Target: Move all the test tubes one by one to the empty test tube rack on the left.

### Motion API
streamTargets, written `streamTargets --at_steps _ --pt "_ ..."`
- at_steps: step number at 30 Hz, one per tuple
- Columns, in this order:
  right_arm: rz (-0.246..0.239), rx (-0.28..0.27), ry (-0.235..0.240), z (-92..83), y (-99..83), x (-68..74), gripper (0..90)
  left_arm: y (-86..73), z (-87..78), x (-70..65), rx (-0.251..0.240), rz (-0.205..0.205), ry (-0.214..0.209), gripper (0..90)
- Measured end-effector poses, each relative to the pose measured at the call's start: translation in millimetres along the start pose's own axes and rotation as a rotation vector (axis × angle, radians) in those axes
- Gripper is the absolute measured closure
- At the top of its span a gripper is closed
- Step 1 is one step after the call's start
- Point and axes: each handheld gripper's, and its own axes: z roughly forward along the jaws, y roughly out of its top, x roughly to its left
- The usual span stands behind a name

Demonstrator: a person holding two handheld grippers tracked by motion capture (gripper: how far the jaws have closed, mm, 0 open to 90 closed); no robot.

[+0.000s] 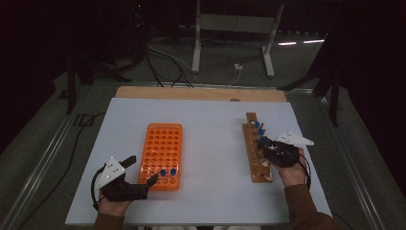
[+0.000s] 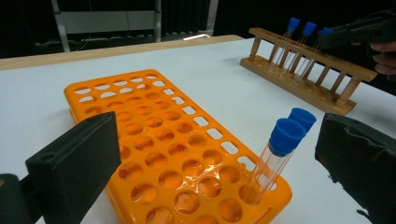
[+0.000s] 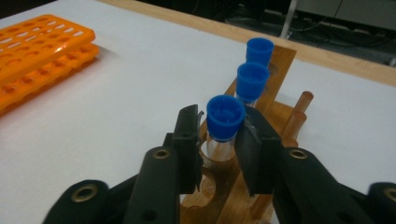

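Right claw [image 3: 217,140], lower centre of right gripper view: jaws drawn in around nearest blue-capped tube [image 3: 223,122] in wooden rack [image 1: 254,151], apparently gripping just under cap, presumably for lifting out; pad contact partly hidden. Left claw [image 1: 142,168], lower left of high view: wide apart, holding nothing, flanking two tubes [image 2: 280,149] standing in near corner of orange rack [image 1: 161,153] on tabletop [image 1: 210,129], seemingly just released.
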Motion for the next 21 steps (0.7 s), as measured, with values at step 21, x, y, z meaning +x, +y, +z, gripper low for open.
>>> streamTargets --at_steps 21 --pt "-0.013 0.019 -0.017 8.3 -1.8 0.5 76.8 -0.9 -2.3 0.8 -0.017 -0.012 0.002 1.9"
